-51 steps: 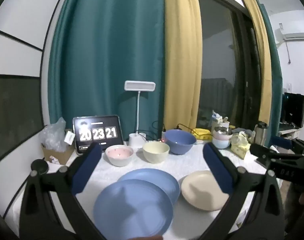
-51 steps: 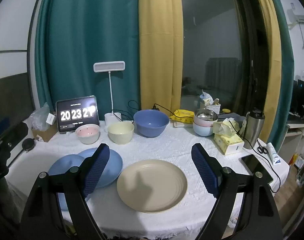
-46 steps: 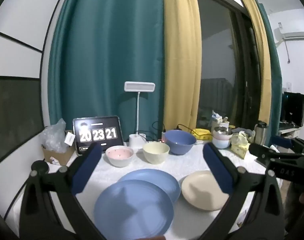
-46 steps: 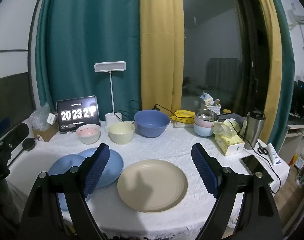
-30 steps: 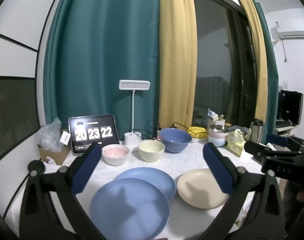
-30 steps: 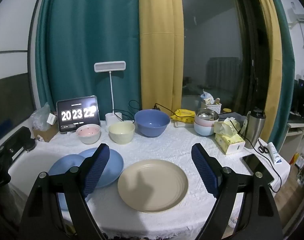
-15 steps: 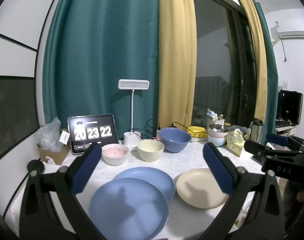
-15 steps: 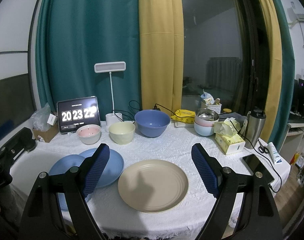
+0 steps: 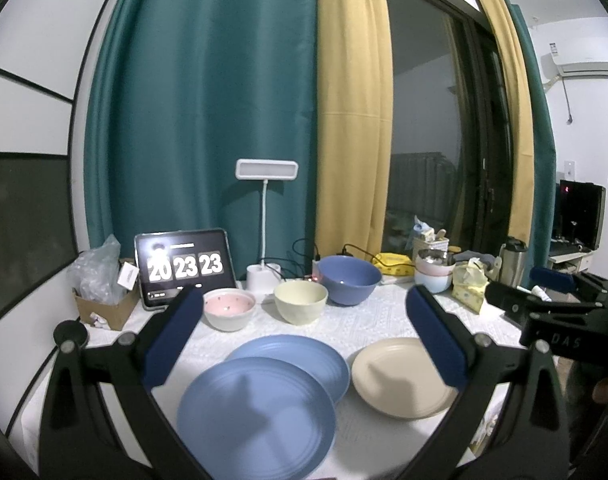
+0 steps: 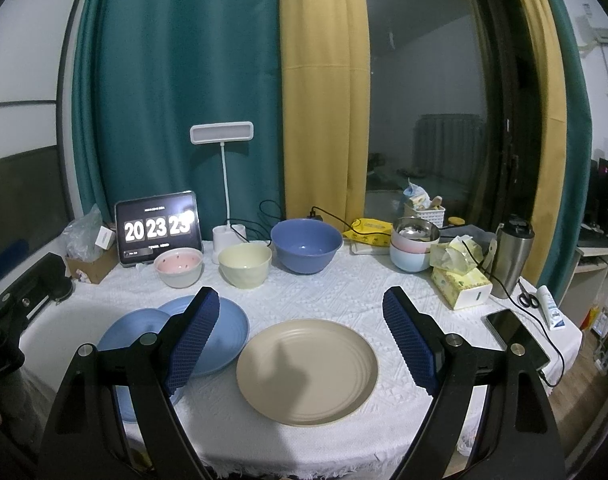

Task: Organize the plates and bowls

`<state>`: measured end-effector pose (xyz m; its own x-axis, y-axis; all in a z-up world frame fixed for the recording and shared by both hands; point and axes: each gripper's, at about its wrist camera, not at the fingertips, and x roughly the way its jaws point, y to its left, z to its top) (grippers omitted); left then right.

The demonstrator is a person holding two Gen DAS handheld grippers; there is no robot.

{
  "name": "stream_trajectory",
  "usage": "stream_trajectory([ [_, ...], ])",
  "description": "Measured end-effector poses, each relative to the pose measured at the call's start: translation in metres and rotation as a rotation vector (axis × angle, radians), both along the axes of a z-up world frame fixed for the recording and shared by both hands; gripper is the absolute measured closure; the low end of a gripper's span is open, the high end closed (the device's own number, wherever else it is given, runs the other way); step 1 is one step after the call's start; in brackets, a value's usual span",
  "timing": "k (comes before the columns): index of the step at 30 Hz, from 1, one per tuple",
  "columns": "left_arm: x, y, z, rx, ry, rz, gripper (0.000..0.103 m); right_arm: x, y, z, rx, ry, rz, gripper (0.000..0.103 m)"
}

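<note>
Items, left to right, for your next move. Left gripper: fingers spread wide, nothing held, poised above the near edge of the table; keep it that way until you commit. Near blue plate: lies flat at the table's front left, its far edge overlapping the second blue plate, which sits just behind it and partly beneath it. You would likely do best to start here: bring one finger under the near plate's exposed rim and the other over it, then lift level so it does not drag its neighbour. Cream plate: flat, alone, just right of the blue pair and apart from them. Right gripper: fingers wide apart, empty, hovering directly over the cream plate; the rim nearest you is the sensible place to pinch, since a flat plate offers no other purchase. Back row: pink bowl, cream bowl, large blue bowl, all upright, side by side, none nested. Judged from sizes, the two smaller bowls should nest into the blue one, smallest last. Further right: a separate stack of bowls, a tissue box, a steel flask and a phone near the edge; keep your right elbow clear of these. Nothing is stacked yet by your grippers.
</note>
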<state>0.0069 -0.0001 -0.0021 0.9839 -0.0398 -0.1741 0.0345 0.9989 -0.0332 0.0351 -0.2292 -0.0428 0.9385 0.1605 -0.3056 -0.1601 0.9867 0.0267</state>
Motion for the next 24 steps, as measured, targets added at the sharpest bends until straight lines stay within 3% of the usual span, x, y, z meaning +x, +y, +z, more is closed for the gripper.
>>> stream_trajectory([
  [24, -0.0003, -0.0006, -0.0005, -0.001, 0.002, 0.001, 0.001, 0.0014, 0.0000, -0.0003, 0.000, 0.003, 0.001, 0.016],
])
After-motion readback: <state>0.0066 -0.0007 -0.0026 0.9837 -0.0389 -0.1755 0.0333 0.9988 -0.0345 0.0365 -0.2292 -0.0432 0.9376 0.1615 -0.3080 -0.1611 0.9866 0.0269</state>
